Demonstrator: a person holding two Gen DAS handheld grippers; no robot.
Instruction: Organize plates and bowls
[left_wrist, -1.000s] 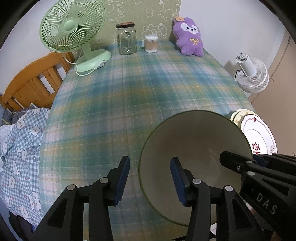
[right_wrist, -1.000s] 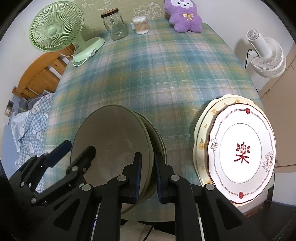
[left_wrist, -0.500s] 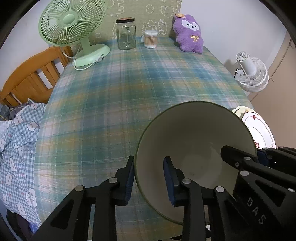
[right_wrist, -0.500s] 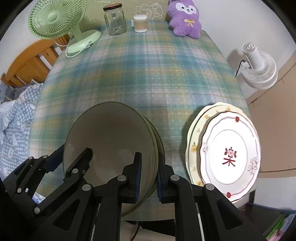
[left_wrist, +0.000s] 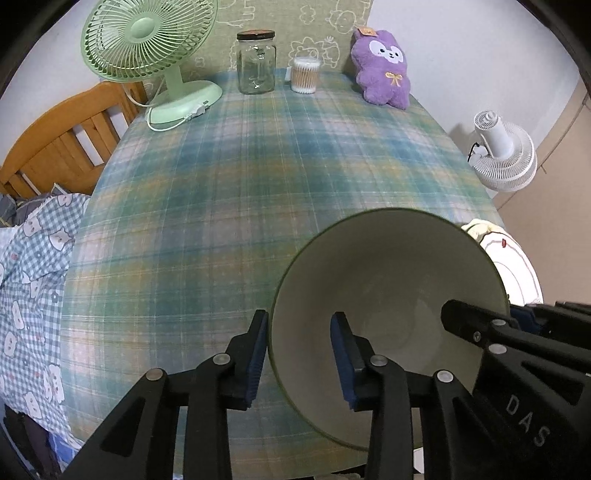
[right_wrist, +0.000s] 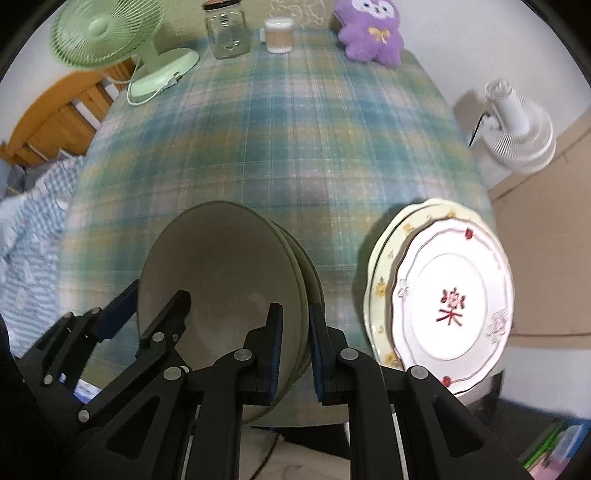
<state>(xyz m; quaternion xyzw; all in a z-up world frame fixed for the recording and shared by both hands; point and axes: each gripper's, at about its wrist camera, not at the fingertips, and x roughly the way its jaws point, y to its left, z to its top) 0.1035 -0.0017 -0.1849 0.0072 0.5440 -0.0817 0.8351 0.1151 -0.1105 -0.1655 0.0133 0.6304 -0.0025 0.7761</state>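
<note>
- My left gripper (left_wrist: 299, 354) straddles the near-left rim of the green bowl (left_wrist: 388, 295), its jaws opening, the inner pad clear of the wall.
- My right gripper (right_wrist: 295, 343) is pinched on the bowl's right rim, where a second bowl (right_wrist: 312, 273) nests beneath.
- The stacked plates (right_wrist: 443, 295) lie just right of the bowls on the plaid table (left_wrist: 258, 184).
- At the far edge stand a green fan (left_wrist: 147, 40), glass jar (left_wrist: 256, 62), cotton-swab tub (left_wrist: 305, 75) and purple plush (left_wrist: 384, 70).
- Half a second ago my left jaws sat closer together.

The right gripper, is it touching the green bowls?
Touching. The right wrist view shows the right gripper clamped on the rims of the two nested green bowls, one pad inside, the other outside.
</note>
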